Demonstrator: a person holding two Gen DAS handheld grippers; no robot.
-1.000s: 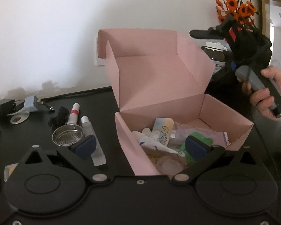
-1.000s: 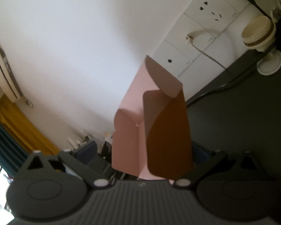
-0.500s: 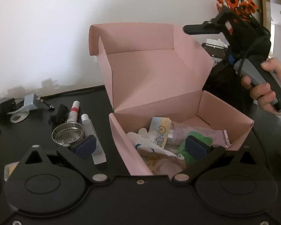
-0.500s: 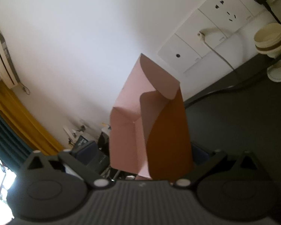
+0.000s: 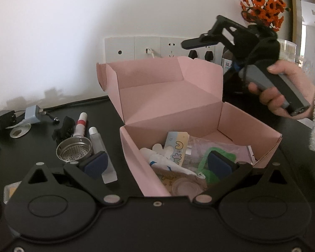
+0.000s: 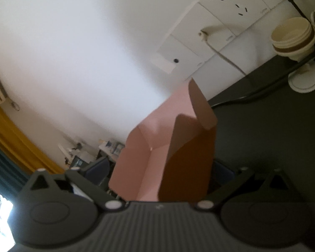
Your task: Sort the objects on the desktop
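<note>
A pink cardboard box (image 5: 237, 124) stands open on the black desk, its lid (image 5: 168, 92) leaning back toward the wall. Inside lie several items: a white tube (image 5: 163, 161), a yellow-blue card (image 5: 177, 147), a green piece (image 5: 205, 161) and plastic bags. My left gripper (image 5: 157, 163) is open, one pad over the box's inside, the other outside its left wall. My right gripper (image 5: 199, 42), held by a hand (image 5: 283, 79), hovers above the lid's right corner. In the right wrist view the right gripper (image 6: 160, 168) is open with the lid's side flap (image 6: 187, 159) standing between its fingers.
Left of the box lie a metal strainer (image 5: 74, 151), a clear tube (image 5: 100, 147), a red-and-white stick (image 5: 80, 124), a black clip (image 5: 63, 128) and chargers (image 5: 32, 113). Wall sockets (image 5: 147, 48), orange flowers (image 5: 262, 4) and a dark bottle (image 5: 227, 63) stand behind. A cream stand (image 6: 294, 40) is on the desk.
The lid has swung back and now sits lower, so the wall sockets show above it. The right gripper has risen above the lid's right corner. My left gripper stays open.
</note>
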